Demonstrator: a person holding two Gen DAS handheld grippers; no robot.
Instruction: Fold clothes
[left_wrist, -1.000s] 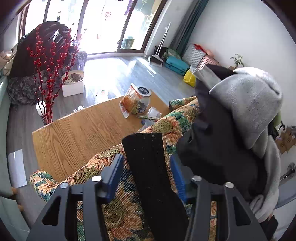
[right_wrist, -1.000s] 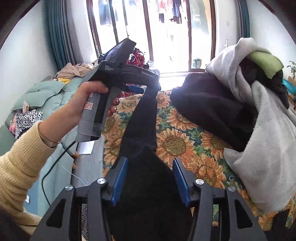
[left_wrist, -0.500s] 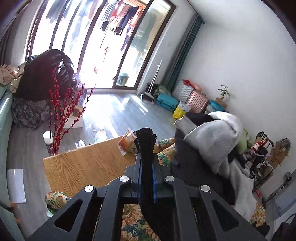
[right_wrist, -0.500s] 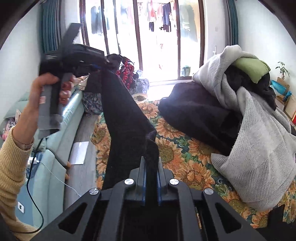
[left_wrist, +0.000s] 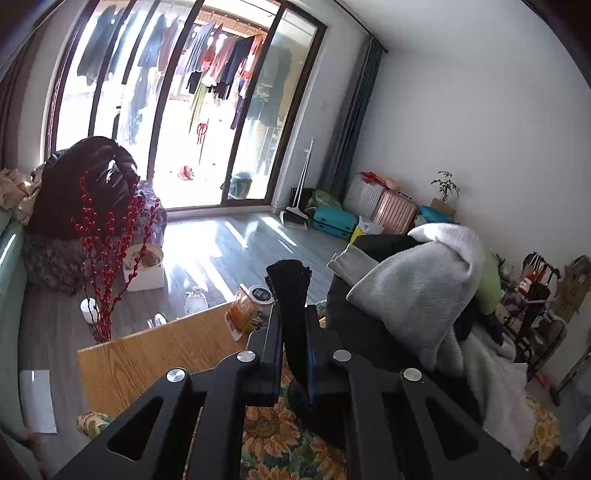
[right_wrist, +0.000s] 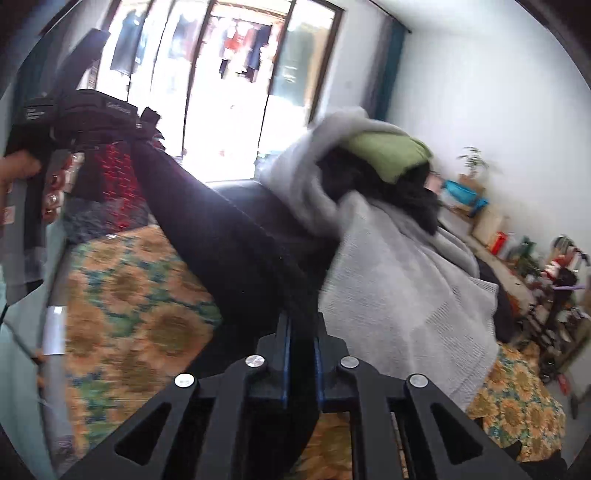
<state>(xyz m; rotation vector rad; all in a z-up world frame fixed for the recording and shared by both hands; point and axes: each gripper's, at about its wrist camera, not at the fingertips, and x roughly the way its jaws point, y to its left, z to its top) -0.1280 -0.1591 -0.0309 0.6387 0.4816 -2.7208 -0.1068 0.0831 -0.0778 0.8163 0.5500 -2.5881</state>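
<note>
Between the blue pads of the left gripper (left_wrist: 293, 354) runs one end of a long black knit garment (left_wrist: 291, 314), the jaws easing apart yet pinching it. The right gripper (right_wrist: 301, 354) clamps the other end likewise (its view is blurred), jaws also easing open. That black cloth hangs stretched above the sunflower-patterned woven cover (right_wrist: 140, 295), beside a heap of grey and dark clothes (right_wrist: 388, 280). Lifting and spreading seems the step; next, both ends probably need bringing together evenly.
</note>
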